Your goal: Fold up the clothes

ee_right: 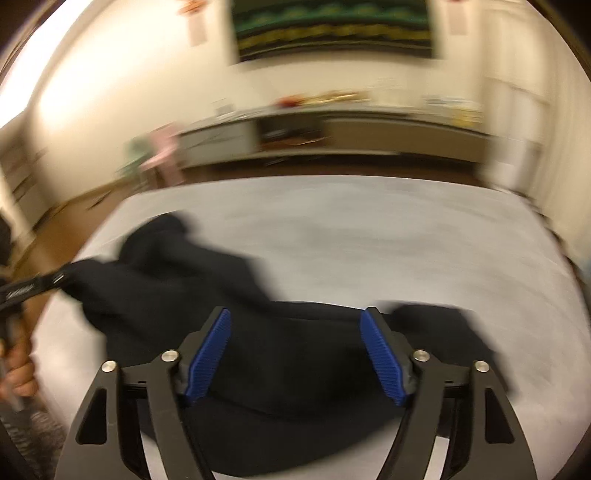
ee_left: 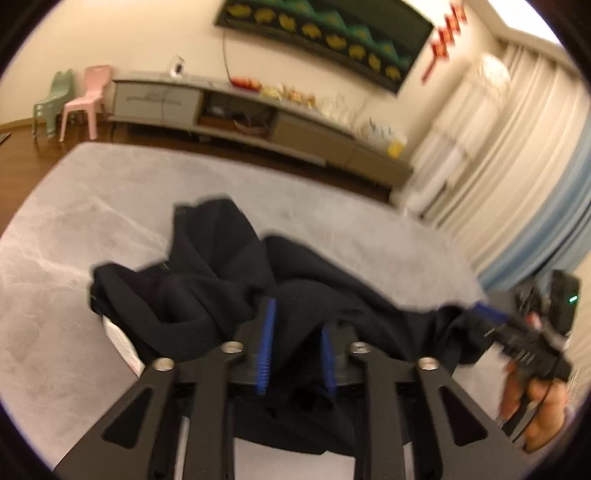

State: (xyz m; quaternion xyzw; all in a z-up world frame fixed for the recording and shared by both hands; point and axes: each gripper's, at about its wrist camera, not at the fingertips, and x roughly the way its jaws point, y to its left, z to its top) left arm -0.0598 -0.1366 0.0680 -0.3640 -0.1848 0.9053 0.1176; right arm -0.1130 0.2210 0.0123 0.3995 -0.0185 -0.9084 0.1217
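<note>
A black garment (ee_left: 207, 291) lies crumpled on a grey rug (ee_left: 92, 229). My left gripper (ee_left: 295, 343) is shut on a bunched fold of it, cloth filling the gap between the blue pads (ee_left: 266, 343). In the left wrist view my right gripper (ee_left: 487, 314) shows at the right edge, at the garment's stretched corner. In the right wrist view the garment (ee_right: 288, 354) lies under my right gripper (ee_right: 295, 332), whose blue pads (ee_right: 208, 354) stand wide apart with nothing between them. The left gripper (ee_right: 55, 280) shows at the left edge, holding the cloth.
A long low TV cabinet (ee_left: 258, 118) with clutter on top stands along the far wall under a dark wall hanging (ee_left: 325, 33). Two small plastic chairs (ee_left: 83, 99) stand at its left. Curtains (ee_left: 517, 155) hang at the right. Wood floor surrounds the rug.
</note>
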